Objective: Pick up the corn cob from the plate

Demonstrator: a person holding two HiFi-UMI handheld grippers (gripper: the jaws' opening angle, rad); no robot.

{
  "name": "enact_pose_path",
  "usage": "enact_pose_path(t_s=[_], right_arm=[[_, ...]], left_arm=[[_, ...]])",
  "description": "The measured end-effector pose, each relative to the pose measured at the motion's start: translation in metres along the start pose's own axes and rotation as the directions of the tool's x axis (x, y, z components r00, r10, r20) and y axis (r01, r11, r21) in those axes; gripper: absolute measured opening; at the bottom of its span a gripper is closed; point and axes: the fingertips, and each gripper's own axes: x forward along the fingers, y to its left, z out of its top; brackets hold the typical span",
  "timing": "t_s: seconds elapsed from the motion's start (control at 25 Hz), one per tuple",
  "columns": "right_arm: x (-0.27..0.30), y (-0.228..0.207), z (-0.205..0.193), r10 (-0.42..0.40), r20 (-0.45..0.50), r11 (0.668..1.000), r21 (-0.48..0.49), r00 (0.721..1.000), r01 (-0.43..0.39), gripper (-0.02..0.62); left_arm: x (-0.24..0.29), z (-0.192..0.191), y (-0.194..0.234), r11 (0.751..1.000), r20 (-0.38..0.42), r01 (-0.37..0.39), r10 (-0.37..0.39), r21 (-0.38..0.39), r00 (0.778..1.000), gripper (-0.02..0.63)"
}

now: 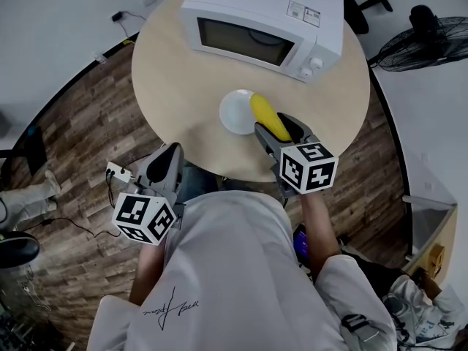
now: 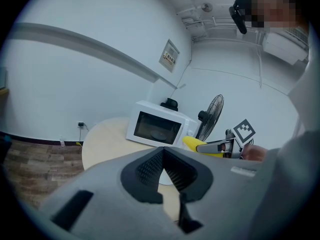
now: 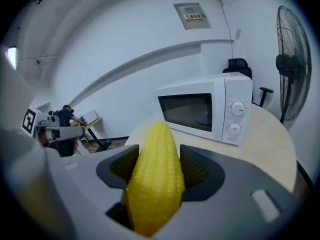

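A yellow corn cob [image 1: 268, 117] [image 3: 155, 176] sits lengthwise between the jaws of my right gripper [image 1: 279, 131] [image 3: 159, 169], which is shut on it. The cob's tip sticks out past the jaws over the right edge of the white plate [image 1: 235, 112], lifted off it. In the left gripper view the cob [image 2: 200, 145] shows as a yellow end held above the table. My left gripper [image 1: 162, 163] [image 2: 161, 173] hangs off the table's near edge at the left, shut and with nothing in it.
A white microwave [image 1: 262, 22] [image 3: 210, 110] stands at the back of the round wooden table [image 1: 175, 86], door closed. A floor fan [image 1: 424, 42] is off to the right. Wood floor surrounds the table; cables and a socket strip [image 1: 117, 172] lie at the left.
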Motion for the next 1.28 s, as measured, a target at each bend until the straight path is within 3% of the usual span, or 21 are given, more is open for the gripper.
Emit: enact_pose_path(t_s=[1.28], right_arm=[[-0.039,0.003,0.026,0.089,0.113,0.996,-0.032,0.99,-0.086,0.268]], left_arm=[[0.013,0.0,-0.01,1.0,0.0,0.004,-0.004,-0.028,1.0,-0.009]])
